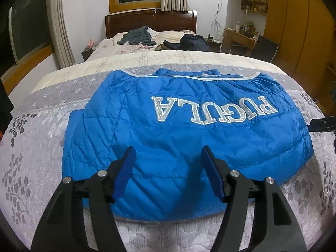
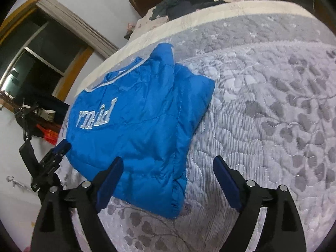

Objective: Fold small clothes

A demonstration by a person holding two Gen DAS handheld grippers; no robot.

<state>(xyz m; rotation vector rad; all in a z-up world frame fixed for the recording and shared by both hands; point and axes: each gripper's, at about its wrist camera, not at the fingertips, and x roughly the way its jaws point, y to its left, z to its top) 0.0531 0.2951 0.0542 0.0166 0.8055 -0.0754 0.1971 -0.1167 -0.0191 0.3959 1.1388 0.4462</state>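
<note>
A small blue quilted jacket (image 1: 178, 130) with silver "PUGULA" letters lies on the grey floral bedspread (image 1: 37, 147), sleeves tucked under so it forms a compact block. My left gripper (image 1: 168, 157) hovers open over its near edge, holding nothing. The right gripper's tip (image 1: 321, 124) shows at the jacket's right side. In the right wrist view the jacket (image 2: 142, 126) lies ahead and to the left. My right gripper (image 2: 168, 168) is open over the jacket's near right corner, empty. The left gripper (image 2: 56, 153) shows at the jacket's left edge.
Dark clothes (image 1: 138, 35) and a dark jacket (image 1: 193, 42) lie on the far end of the bed by the wooden headboard (image 1: 151, 19). A desk (image 1: 241, 37) and wooden wardrobe (image 1: 294, 21) stand to the right. Windows with curtains (image 2: 69, 31) are on the left.
</note>
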